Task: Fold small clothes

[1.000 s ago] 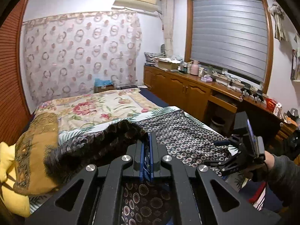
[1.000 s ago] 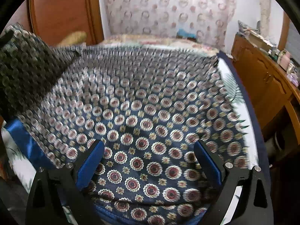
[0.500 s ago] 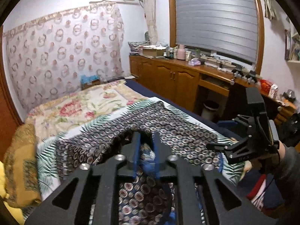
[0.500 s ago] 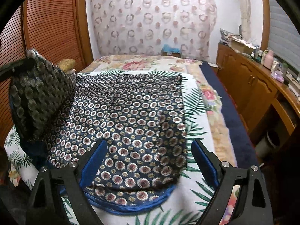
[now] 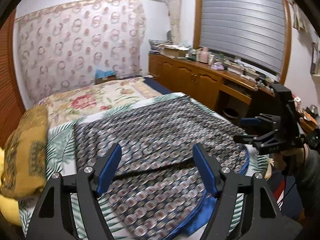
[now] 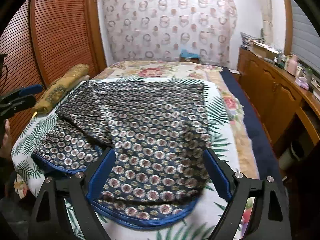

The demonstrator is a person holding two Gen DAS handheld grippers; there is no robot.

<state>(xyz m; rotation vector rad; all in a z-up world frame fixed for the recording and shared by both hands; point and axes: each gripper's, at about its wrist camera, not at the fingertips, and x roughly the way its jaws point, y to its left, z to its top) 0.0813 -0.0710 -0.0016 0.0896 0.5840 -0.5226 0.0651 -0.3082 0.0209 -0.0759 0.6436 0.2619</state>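
The left gripper (image 5: 157,167) jaws are opening and the right gripper (image 6: 160,172) jaws are closing slightly; neither grips anything. The patterned garment (image 6: 144,124) lies folded on the leaf-print sheet (image 6: 218,110) of the bed. A cardboard box (image 5: 174,51) holding indistinct items sits on the far wooden counter (image 5: 226,74).

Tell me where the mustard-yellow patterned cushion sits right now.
The mustard-yellow patterned cushion lies at the bed's left edge in the right wrist view, between the brown slatted door and the dark circle-print garment.
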